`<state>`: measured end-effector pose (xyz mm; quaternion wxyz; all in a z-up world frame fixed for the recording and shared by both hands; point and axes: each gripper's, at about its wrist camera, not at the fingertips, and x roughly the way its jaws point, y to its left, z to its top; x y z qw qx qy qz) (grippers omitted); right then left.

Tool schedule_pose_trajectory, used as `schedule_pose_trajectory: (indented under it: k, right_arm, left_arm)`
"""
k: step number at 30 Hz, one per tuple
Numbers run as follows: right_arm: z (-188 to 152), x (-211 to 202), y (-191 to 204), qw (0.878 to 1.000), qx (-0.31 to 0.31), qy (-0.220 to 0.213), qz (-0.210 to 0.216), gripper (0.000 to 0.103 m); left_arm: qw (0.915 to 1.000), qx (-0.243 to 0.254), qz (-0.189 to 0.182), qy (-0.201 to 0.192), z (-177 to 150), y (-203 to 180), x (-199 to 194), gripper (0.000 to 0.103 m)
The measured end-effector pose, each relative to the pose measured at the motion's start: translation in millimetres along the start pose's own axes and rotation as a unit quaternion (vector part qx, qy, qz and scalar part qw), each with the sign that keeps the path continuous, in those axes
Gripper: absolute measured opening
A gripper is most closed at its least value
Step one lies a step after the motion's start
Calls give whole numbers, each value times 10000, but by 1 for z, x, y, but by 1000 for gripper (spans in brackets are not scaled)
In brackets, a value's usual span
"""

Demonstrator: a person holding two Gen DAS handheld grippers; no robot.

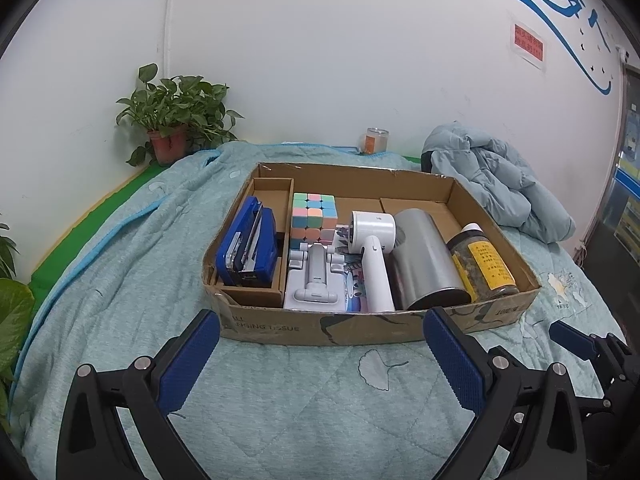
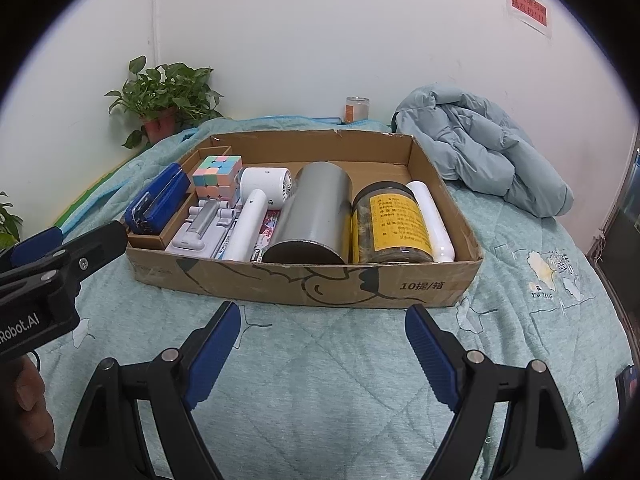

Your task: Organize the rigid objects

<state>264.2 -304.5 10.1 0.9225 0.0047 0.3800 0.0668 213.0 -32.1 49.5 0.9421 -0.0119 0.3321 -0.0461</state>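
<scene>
Beyond both grippers' spread fingers (image 2: 216, 356) sits the box (image 2: 320, 284)

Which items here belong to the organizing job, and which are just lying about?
Job:
box
stapler
cube
phone stand
fan
steel can
jar
white tube

Lying about:
jacket
plant
candle jar
quilt

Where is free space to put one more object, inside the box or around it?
Inside the cardboard box, only the back strip behind the steel cylinder and jar is bare. The front is crowded edge to edge. Outside, the quilt before the box lies free, between both open grippers.
</scene>
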Motion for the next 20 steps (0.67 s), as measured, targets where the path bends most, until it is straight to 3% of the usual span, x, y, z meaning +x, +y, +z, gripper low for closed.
schedule_pose_trajectory:
  k: [20]
  right_arm:
    - [5, 2, 4, 10000, -57, 5, 39, 85]
  left_arm:
    - [9998, 146, -96, 6, 4, 0, 7, 103]
